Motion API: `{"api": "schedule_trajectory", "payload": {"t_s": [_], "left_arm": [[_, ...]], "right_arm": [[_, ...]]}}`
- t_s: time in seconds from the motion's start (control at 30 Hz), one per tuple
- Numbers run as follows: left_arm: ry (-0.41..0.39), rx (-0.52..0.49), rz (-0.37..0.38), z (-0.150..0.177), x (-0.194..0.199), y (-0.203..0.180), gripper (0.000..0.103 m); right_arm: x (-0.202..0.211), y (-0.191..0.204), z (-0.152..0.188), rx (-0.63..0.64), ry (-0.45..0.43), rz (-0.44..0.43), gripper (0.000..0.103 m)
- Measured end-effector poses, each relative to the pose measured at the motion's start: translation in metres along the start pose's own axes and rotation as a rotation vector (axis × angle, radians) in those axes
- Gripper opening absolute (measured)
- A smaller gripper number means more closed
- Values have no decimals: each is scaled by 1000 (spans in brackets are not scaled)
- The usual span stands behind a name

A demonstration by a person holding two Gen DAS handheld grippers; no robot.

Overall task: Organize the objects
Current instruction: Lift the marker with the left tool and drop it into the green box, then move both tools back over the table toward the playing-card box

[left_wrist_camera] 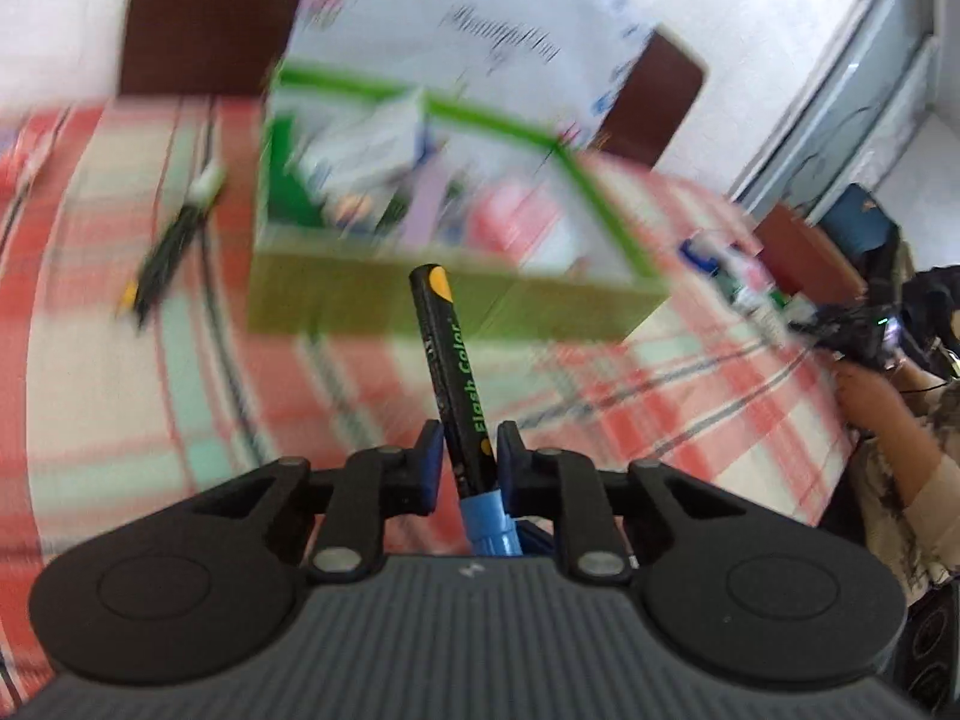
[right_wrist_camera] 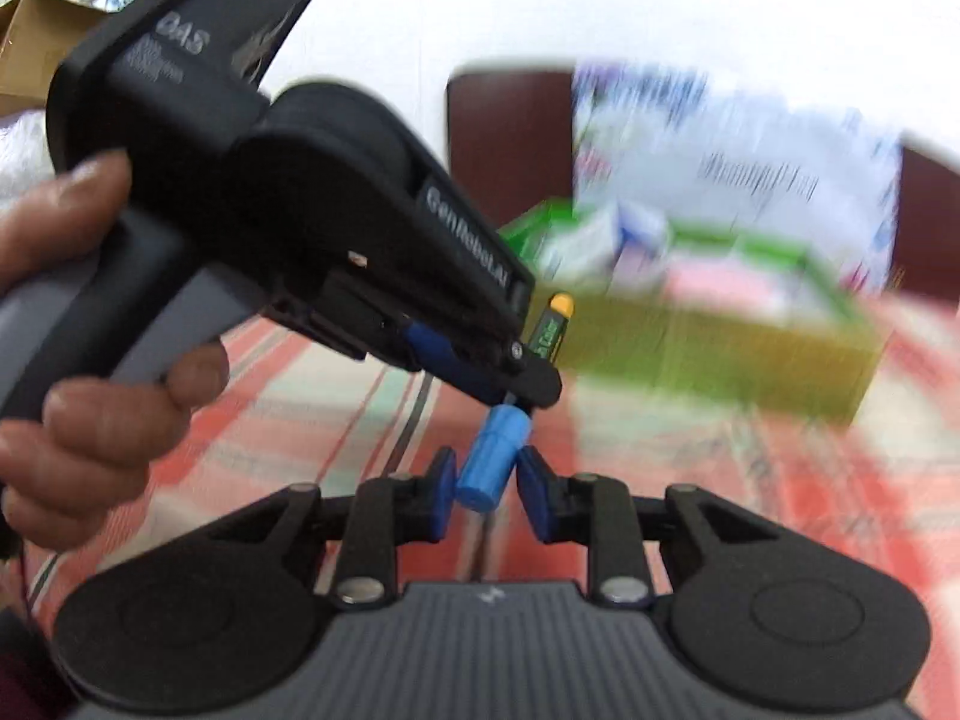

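My left gripper (left_wrist_camera: 470, 444) is shut on a black marker (left_wrist_camera: 447, 360) with green lettering and an orange end dot; the marker points away toward the box. Its blue cap (left_wrist_camera: 492, 522) sticks out behind the pads, toward the camera. In the right wrist view a hand (right_wrist_camera: 90, 420) holds the left gripper (right_wrist_camera: 540, 384) side-on, and the marker (right_wrist_camera: 549, 333) juts out beyond it. My right gripper (right_wrist_camera: 489, 474) is shut on the blue cap (right_wrist_camera: 492, 462), one pad on each side. Both grippers hang above the plaid tablecloth (left_wrist_camera: 150, 420).
An open cardboard box with a green rim (left_wrist_camera: 420, 300) (right_wrist_camera: 720, 348), holding several packets, stands just ahead. Another black marker (left_wrist_camera: 171, 252) lies on the cloth to its left. Dark red chair backs (left_wrist_camera: 204, 18) stand behind the table. An arm in a pale sleeve (left_wrist_camera: 900, 450) is at the right edge.
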State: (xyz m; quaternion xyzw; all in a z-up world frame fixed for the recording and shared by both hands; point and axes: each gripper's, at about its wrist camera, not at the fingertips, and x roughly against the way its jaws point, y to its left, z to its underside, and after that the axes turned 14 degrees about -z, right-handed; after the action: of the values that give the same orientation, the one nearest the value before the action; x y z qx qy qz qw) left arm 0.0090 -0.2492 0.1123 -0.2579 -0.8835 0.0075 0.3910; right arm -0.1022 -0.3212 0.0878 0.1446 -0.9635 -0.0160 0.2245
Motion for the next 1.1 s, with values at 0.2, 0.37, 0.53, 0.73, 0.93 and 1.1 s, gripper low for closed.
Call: {"api": "schedule_trajectory", "payload": {"t_s": [0.2, 0.37, 0.53, 0.73, 0.93, 1.1], "left_arm": [[-146, -93, 58, -67, -6, -50, 18], [-127, -129, 78, -97, -56, -80, 18], [-78, -159, 6, -101, -97, -95, 18], [-92, -238, -160, -92, -99, -93, 23], [-146, -265, -270, -69, -67, -73, 31], [-149, -248, -320, -49, -43, -49, 31]], "right_arm": [[-1, -51, -49, 12, -137, 132, 23], [-24, -115, -66, -53, -125, 222, 20], [-54, -158, -62, -98, -61, 264, 19], [-54, -167, -52, -179, -74, 302, 40], [-24, -133, -38, -193, -141, 283, 42], [-1, -104, -25, -306, -148, 224, 44]]}}
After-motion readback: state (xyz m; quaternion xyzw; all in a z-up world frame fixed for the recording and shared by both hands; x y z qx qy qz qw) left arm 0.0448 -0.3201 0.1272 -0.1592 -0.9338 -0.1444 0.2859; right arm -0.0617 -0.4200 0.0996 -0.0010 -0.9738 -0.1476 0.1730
